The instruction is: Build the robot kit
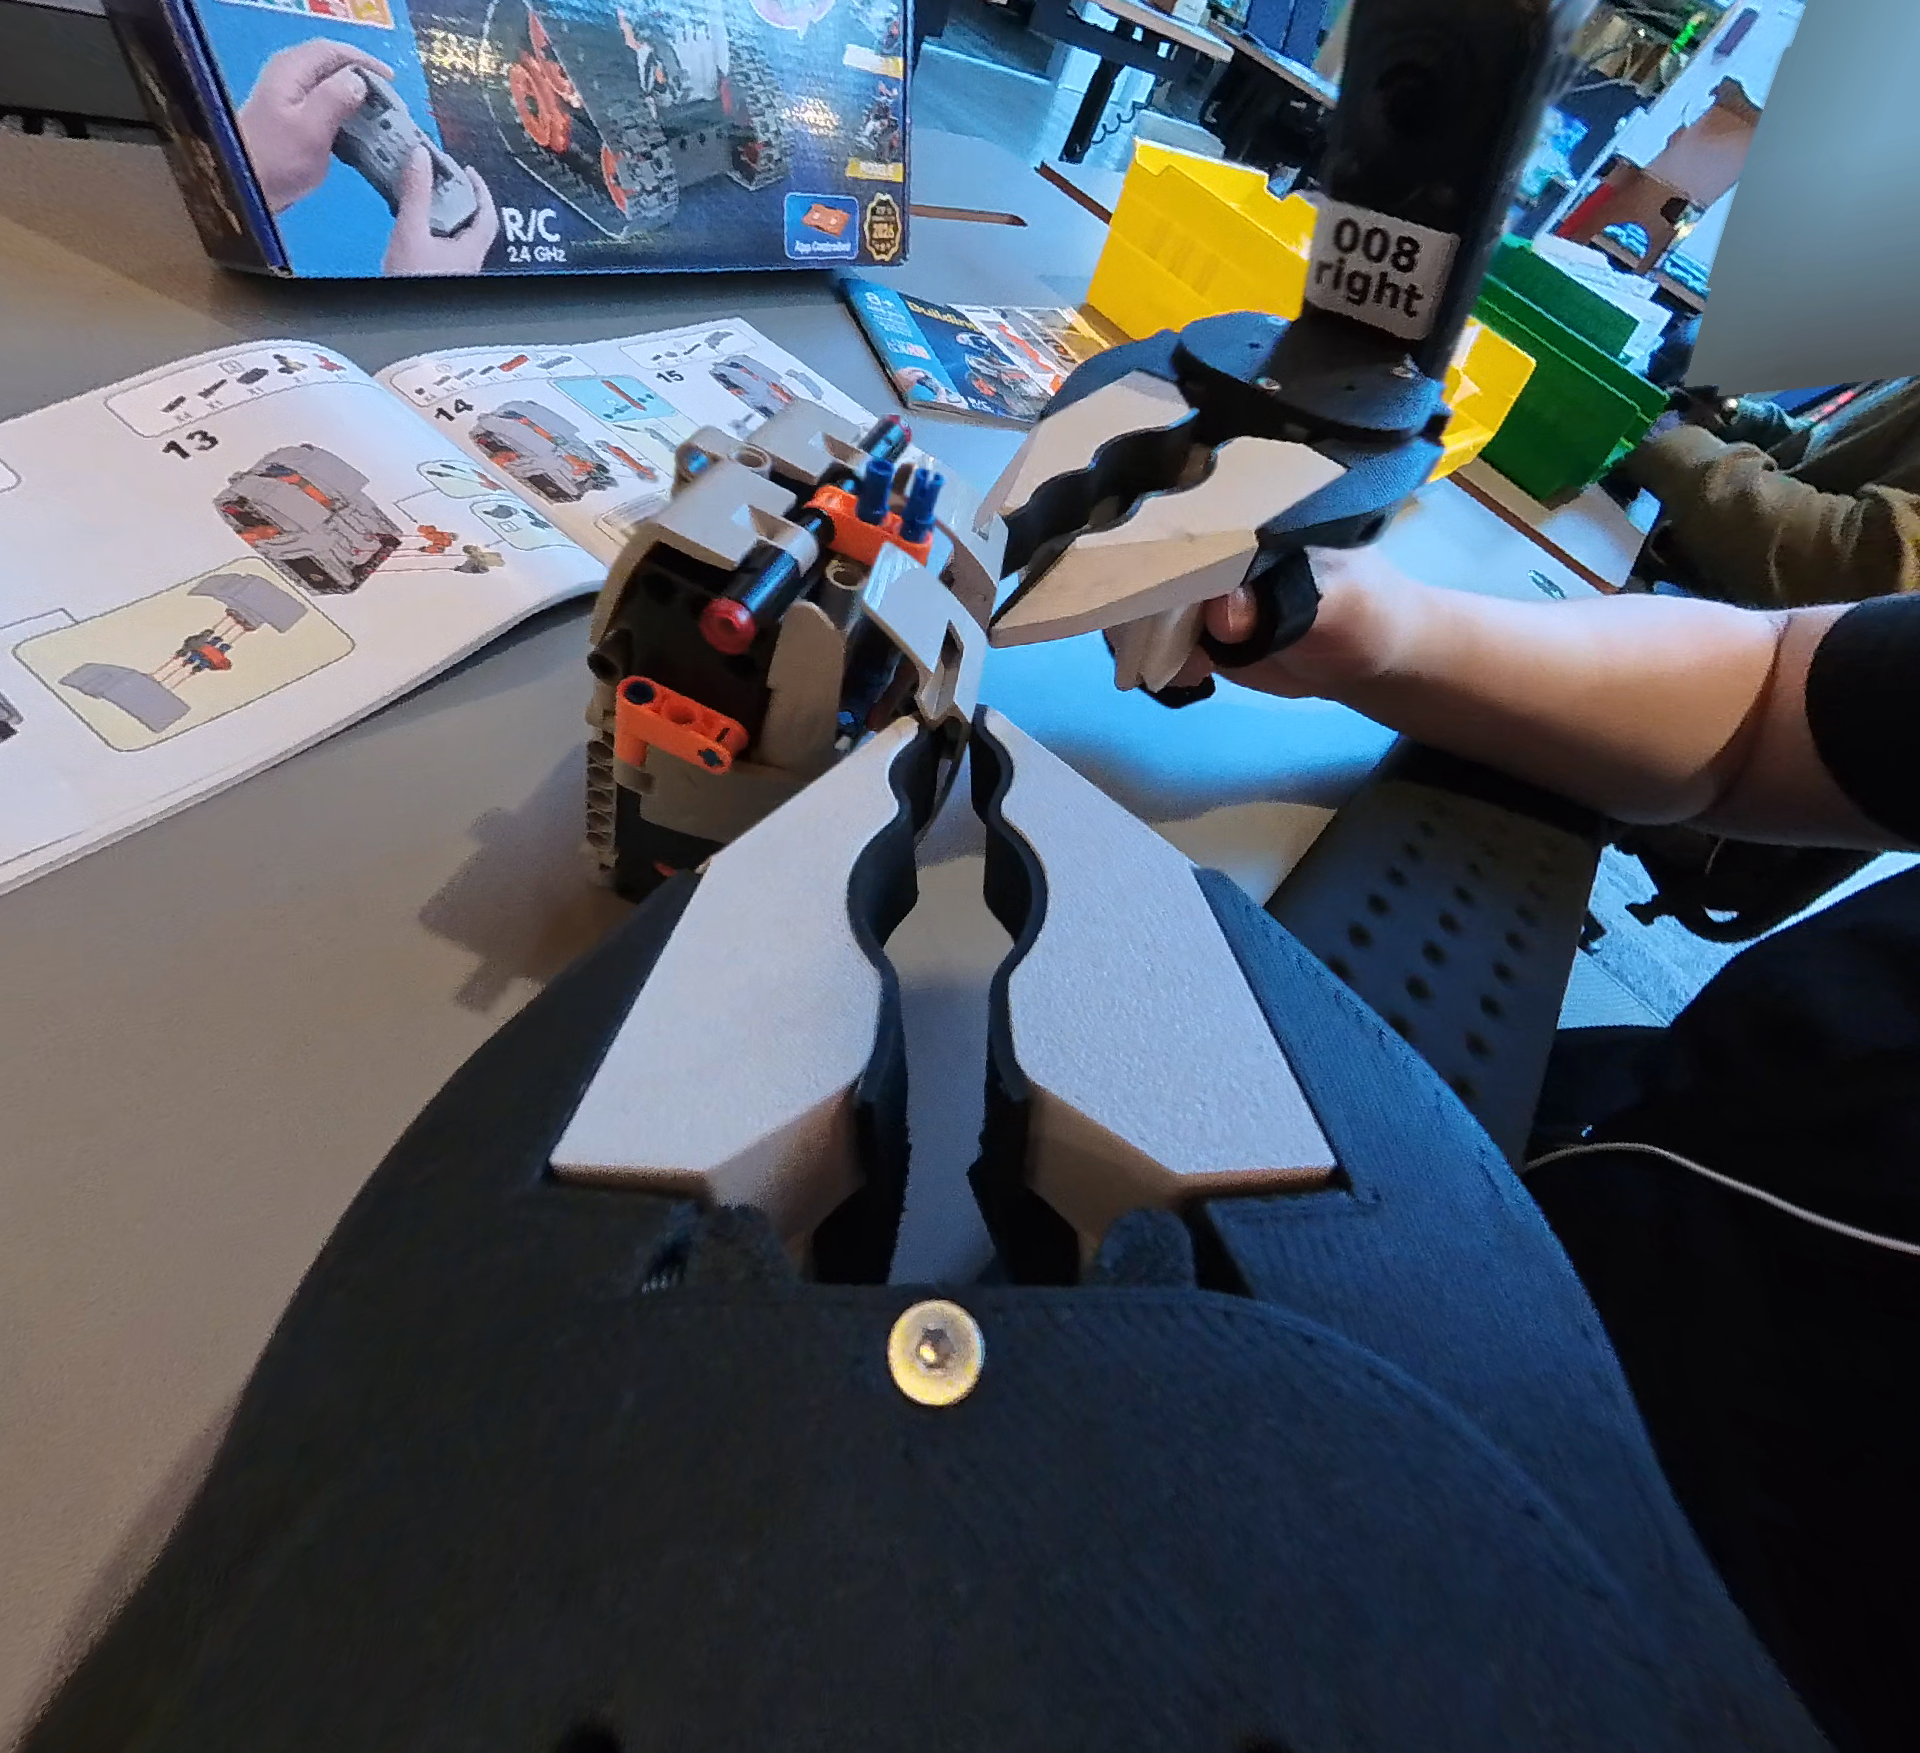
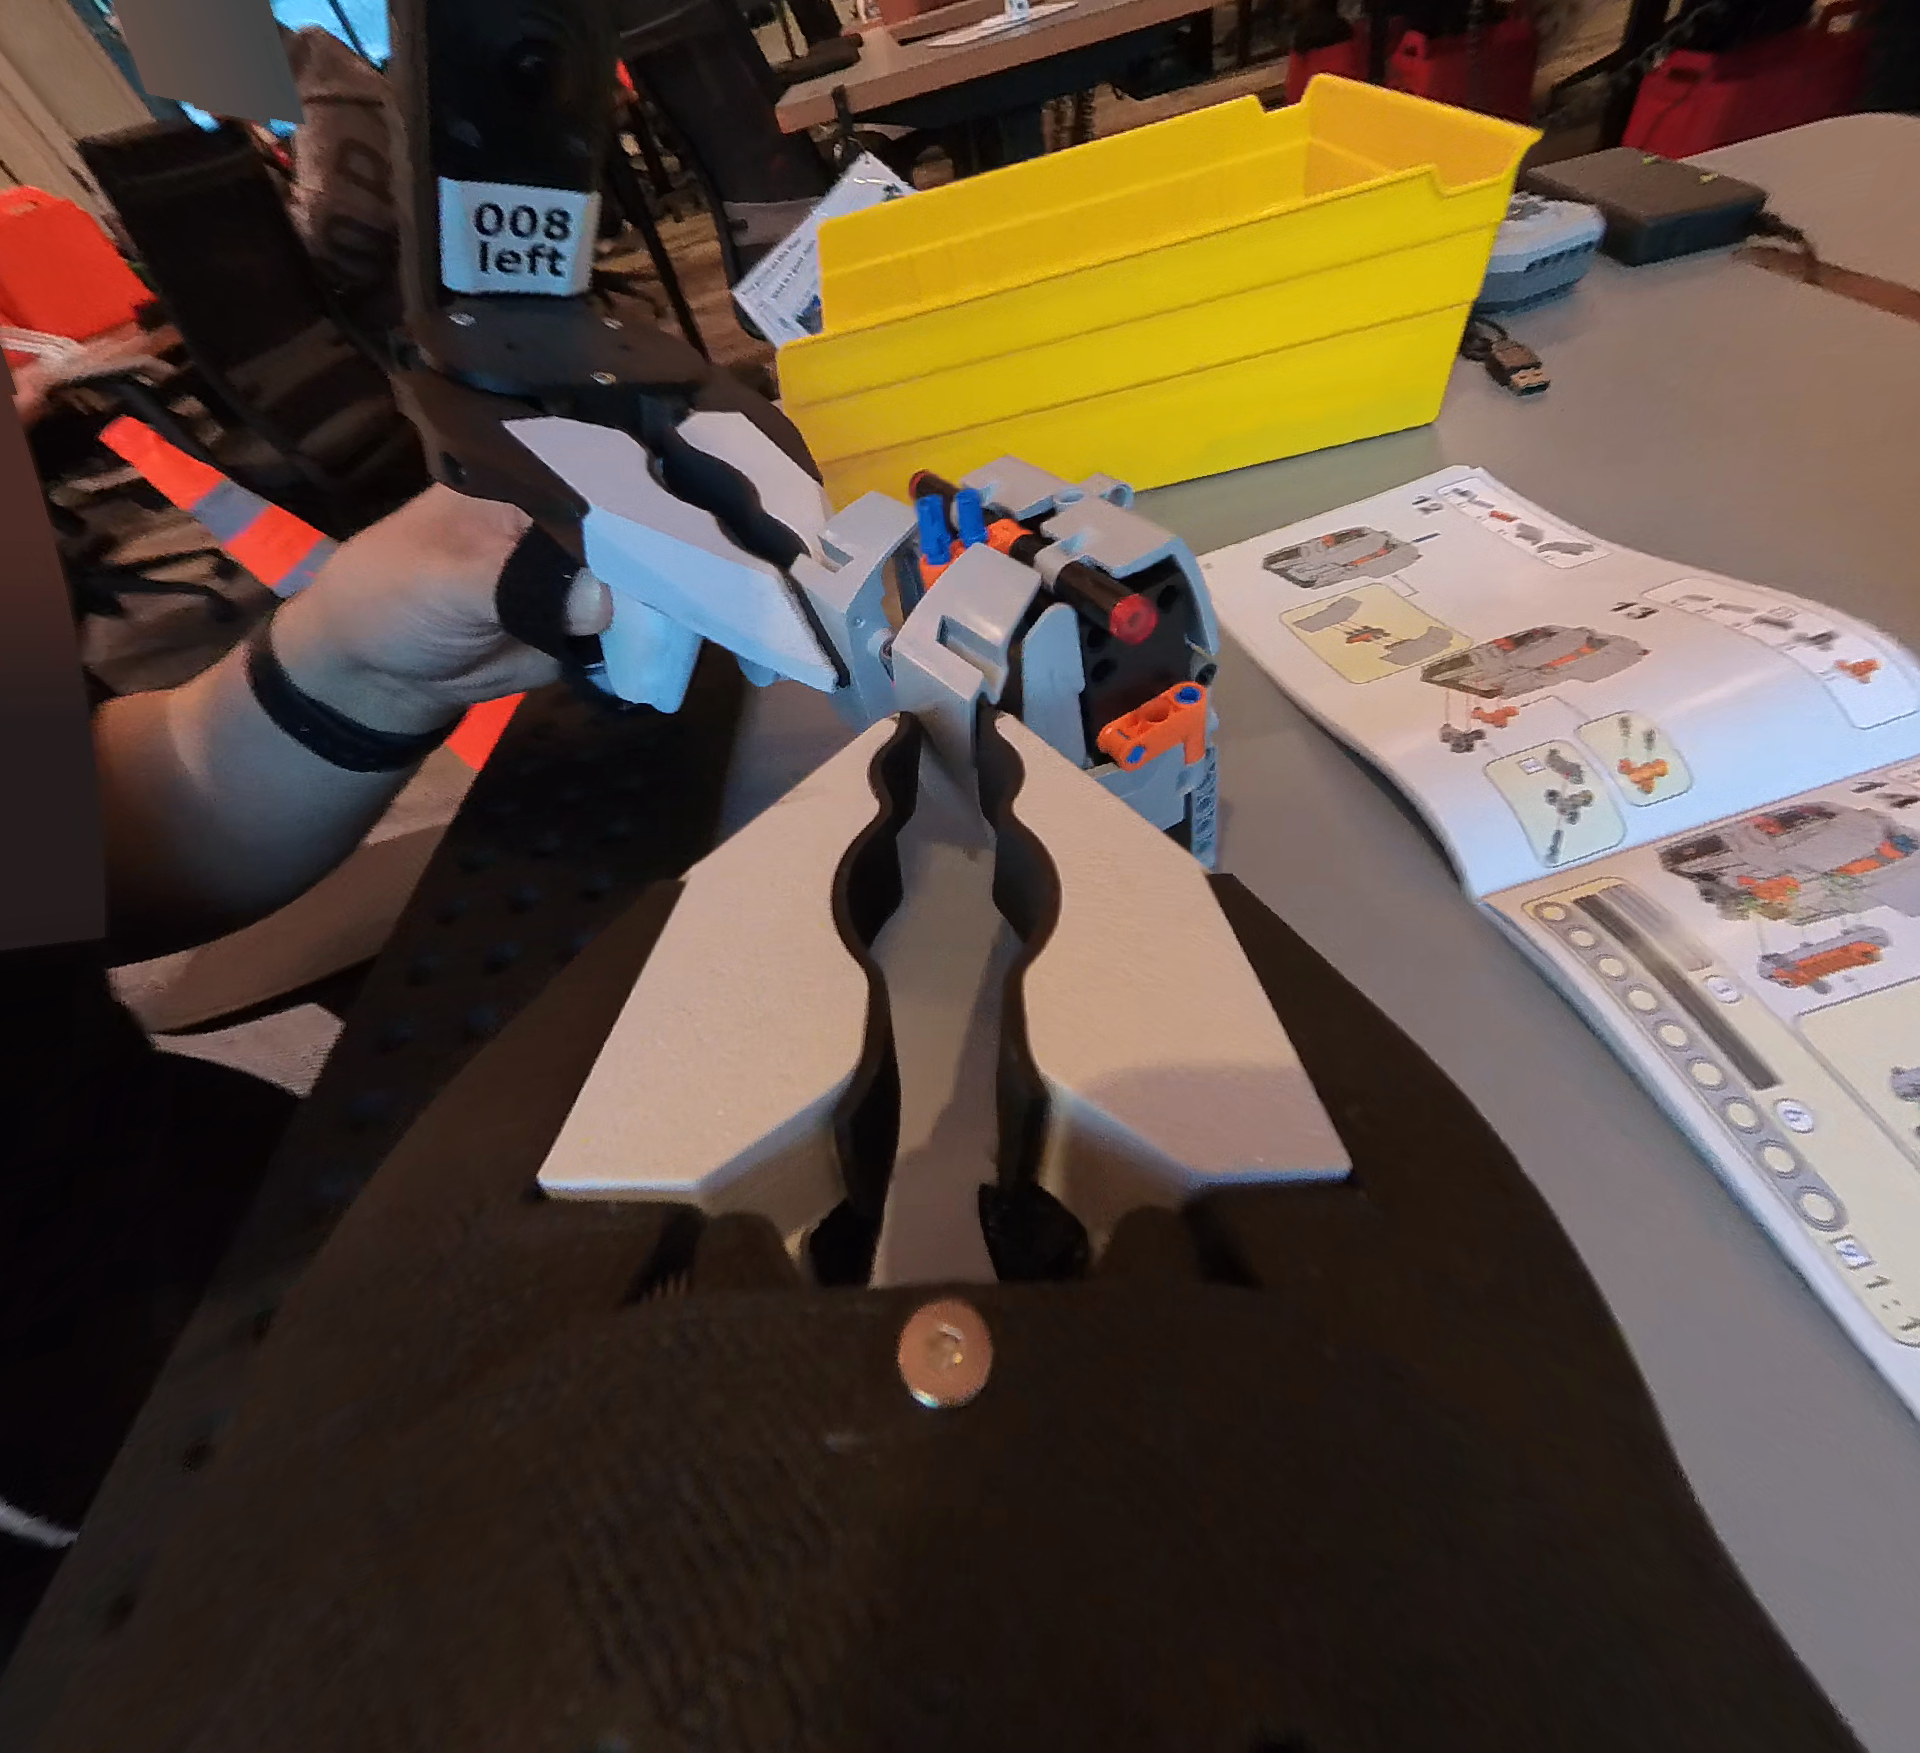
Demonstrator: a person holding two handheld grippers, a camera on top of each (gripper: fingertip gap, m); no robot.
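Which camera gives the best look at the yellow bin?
The right wrist view: the yellow bin shows whole there, side wall and open top, behind the brick model. In the left wrist view the right claw and its handle cover much of the bin.

Blk textured gripper (image 1: 951,727) bodies, grey wavy-edged fingers (image 1: 769,955), silver screw (image 1: 935,1352), white labels, blk wristband (image 2: 312,716), blk sleeve (image 1: 1865,716)

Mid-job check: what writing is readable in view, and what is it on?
I won't quote writing; these bear it:
White tag on right gripper, shut on the brick model: legible.
Second white tag on left gripper, also shut on it: legible.
Blue box: large print, legible.
Open booklet: step numbers, legible.
Small leaflet: blurred.
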